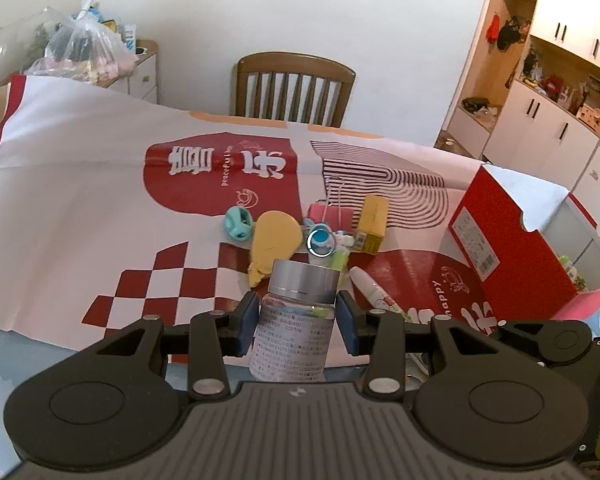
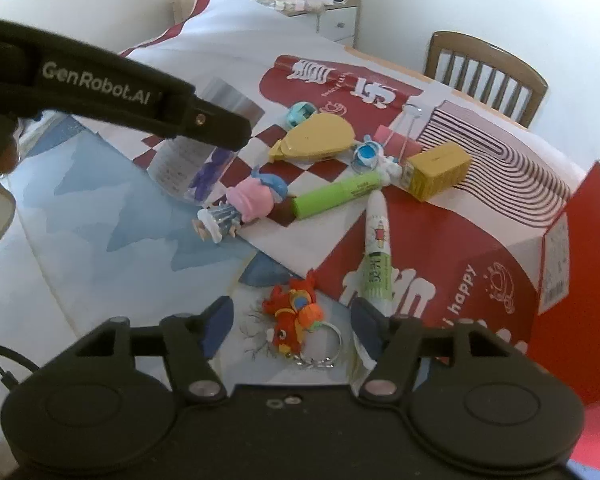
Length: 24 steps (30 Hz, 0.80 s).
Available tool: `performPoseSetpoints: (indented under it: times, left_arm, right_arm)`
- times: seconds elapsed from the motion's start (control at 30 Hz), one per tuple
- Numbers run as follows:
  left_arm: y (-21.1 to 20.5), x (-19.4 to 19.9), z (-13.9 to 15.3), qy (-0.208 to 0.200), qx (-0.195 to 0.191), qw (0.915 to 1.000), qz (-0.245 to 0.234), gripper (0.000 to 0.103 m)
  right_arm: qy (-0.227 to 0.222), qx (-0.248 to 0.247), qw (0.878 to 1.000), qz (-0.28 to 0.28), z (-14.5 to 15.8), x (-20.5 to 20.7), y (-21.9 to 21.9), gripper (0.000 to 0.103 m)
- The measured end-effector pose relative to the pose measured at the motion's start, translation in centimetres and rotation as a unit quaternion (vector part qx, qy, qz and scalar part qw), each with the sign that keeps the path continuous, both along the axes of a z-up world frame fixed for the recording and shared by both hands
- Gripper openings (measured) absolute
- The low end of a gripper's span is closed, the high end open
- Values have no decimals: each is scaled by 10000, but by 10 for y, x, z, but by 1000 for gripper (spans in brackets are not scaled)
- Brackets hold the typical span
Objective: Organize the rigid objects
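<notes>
Clear bottle (image 1: pixel 291 336), silver cap | clasped in your left tool (image 1: pixel 296 322) | your right tool (image 2: pixel 292 326) spread over red keychain (image 2: pixel 294 316) | desk's near edge

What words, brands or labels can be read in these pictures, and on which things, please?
"GenRobot.AI": left gripper housing.
"happy": paper cover.
"peaceful": paper cover, upside down in the left wrist view.
Large white Chinese characters on the cover: not legible to me.
Bottle label, red box sticker, glue tube print: too small to read.
</notes>
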<state>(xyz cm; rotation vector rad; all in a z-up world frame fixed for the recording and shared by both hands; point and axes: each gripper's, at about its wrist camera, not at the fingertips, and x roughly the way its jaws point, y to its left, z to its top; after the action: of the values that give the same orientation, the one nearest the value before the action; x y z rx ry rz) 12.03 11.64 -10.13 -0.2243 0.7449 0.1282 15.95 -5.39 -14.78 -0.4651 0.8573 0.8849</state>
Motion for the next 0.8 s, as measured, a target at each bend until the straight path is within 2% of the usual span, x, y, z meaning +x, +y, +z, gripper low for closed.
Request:
performPoseSetpoints:
  times: [0.23, 0.47, 0.6, 0.63, 0.77, 0.8]
  left_arm:
    - [5, -2, -3, 19, -18, 10000, 19, 41]
    - [6, -2, -5, 52, -28, 10000, 24, 41]
    - [5, -2, -5, 57, -25, 10000, 15, 41]
    - [4, -2, -5, 57, -26, 10000, 10, 41]
    - [0, -1, -3, 57, -20, 10000, -28, 41]
    - [-2, -1, -3, 55, -17, 10000, -43, 41]
  right_arm:
    - [121, -160, 9997, 144, -12, 7, 9, 51]
    - [105, -129, 9998, 120, -15, 9, 8, 47]
    - [71, -99, 9998, 166, -16, 5, 6, 39]
    - [63, -93, 9998, 168, -15, 5, 6, 34]
    - [23, -69, 9999, 110, -13, 3, 5, 30]
    - [6, -27, 10000, 74, -12, 3, 4, 26]
